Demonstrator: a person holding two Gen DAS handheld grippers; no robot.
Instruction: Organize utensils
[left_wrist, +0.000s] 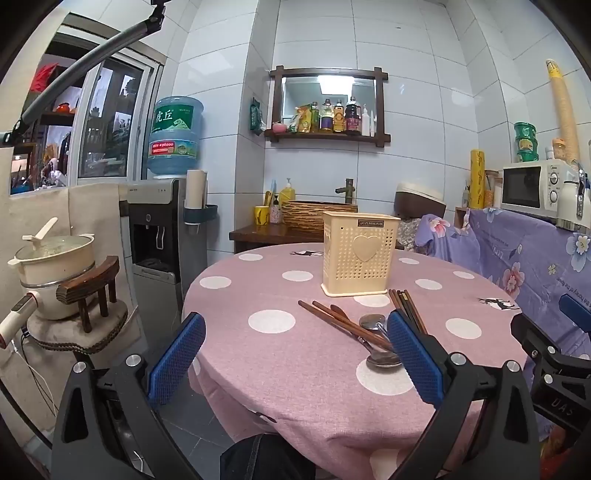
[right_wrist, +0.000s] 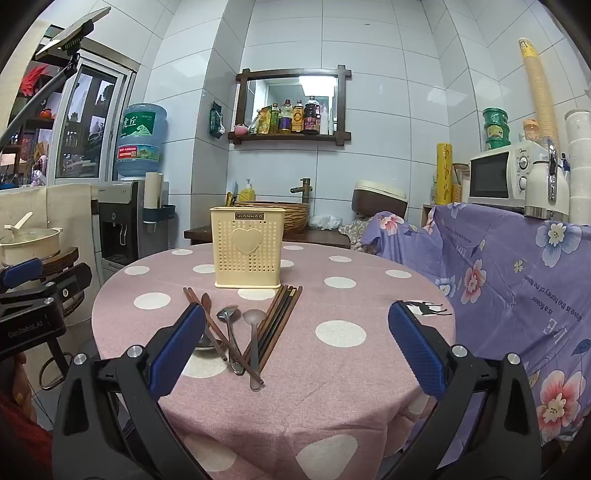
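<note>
A cream holder (right_wrist: 248, 246) is stood upright near the middle of the round table (right_wrist: 369, 387), its open top facing up so that utensils can be dropped in from above. It appears empty from both views, though its inside is not shown. The utensils are laid loose on the pink dotted cloth just in front of it, fanned out with the handles toward the near edge, where they can be reached by either gripper.

In the right wrist view a pair of brown chopsticks (right_wrist: 197, 304) is seen on the left of the pile, a bundle of dark chopsticks (right_wrist: 282, 317) on the right, and between them a metal spoon (right_wrist: 229, 328) and a frosted spoon (right_wrist: 254, 343). Several shafts are crossed near the handles, so single items would have to be lifted carefully. A further spoon bowl is partly hidden behind the right gripper's inner finger.

The left gripper (left_wrist: 295, 354) is held wide apart and empty over the table's near left edge, the pile lying beside its right finger. The right gripper (right_wrist: 295, 347) is likewise spread wide with nothing between its fingers, aimed past the pile toward the holder.

Nothing is judged to have been sorted yet; a first pick from the pile is what seems called for
</note>
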